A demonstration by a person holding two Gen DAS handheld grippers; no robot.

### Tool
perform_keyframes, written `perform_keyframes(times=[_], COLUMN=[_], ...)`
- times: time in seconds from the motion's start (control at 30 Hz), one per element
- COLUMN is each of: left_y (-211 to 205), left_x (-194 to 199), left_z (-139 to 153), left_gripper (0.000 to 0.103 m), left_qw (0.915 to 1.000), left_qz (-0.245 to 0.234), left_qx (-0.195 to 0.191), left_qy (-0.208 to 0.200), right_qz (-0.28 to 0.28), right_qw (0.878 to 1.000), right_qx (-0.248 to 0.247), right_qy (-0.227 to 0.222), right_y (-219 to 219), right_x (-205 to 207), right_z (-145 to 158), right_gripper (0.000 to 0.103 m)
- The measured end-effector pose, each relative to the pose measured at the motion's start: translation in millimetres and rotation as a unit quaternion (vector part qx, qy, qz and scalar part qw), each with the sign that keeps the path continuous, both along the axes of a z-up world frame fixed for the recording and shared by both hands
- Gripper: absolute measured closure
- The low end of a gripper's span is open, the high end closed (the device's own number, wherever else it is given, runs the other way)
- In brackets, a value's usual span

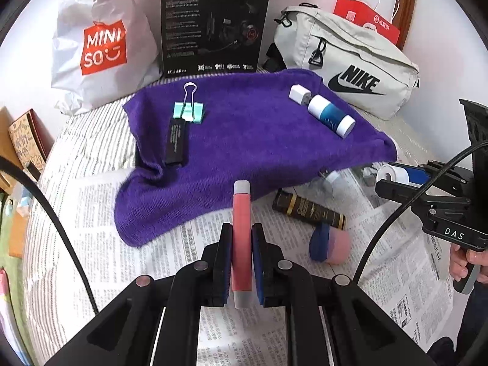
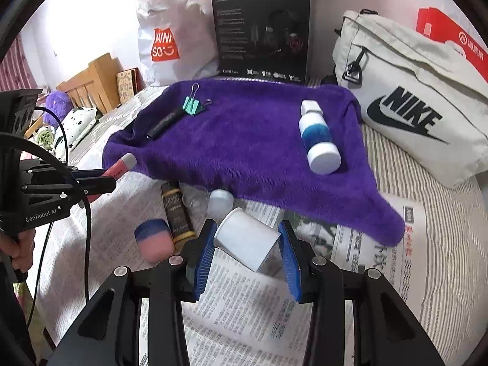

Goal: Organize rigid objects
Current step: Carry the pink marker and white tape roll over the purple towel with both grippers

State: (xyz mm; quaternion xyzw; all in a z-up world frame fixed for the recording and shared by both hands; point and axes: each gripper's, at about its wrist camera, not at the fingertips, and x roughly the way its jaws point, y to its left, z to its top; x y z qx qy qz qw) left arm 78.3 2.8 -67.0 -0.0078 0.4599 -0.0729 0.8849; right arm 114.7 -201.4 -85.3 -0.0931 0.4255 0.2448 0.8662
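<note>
Purple towel (image 1: 244,140), soft plush, lay ahead of both my grippers over newsprint on the bed. Right gripper (image 2: 247,245): fingers clamped across a smooth white-capped bottle (image 2: 245,241), axis tilted. Left gripper (image 1: 242,254): fingers clenched on a slim pink tube (image 1: 242,228), long axis pointing straight at the towel's near edge; I judged it closer to placing.

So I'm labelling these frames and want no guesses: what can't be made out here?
- Right wrist view: lower end of the white bottle in the right gripper, hidden by the fingers.
- Left wrist view: that bottle's far end, hidden by the right gripper.
- Left wrist view: label of the pink tube in the left gripper, turned edge-on.
- Both views: newspaper print, blurred and too small.
- Right wrist view: small capped bottle, partly under the purple towel.
</note>
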Motion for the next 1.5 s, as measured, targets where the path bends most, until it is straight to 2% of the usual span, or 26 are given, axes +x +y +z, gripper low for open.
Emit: perform_keyframes(times=[0.33, 0.7, 0.87, 1.07, 1.5], left_y=[7, 20, 23, 29, 30], left_x=[20, 53, 75, 98, 128], left_z=[16, 17, 11, -4, -28], left_gripper=[0.09, 0.091, 0.09, 0.09, 0.09], left_qw=[0.9999, 0.9999, 0.9999, 0.9996, 0.9986], left_qz=[-0.006, -0.005, -0.007, -0.004, 0.004], left_qx=[-0.004, -0.011, -0.011, -0.014, -0.013], left_qy=[-0.008, -0.001, 0.006, 0.024, 0.052], right_qz=[0.003, -0.003, -0.002, 0.009, 0.013], right_qw=[1.0, 1.0, 1.0, 1.0, 0.999], right_qx=[0.008, 0.009, 0.012, -0.012, -0.027], right_qy=[-0.01, -0.012, -0.004, 0.001, 0.026], right_y=[6, 15, 24, 41, 44], right_x=[28, 73, 97, 122, 135], right_z=[10, 12, 9, -2, -30], right_gripper=[0.062, 0.062, 0.062, 0.062, 0.062])
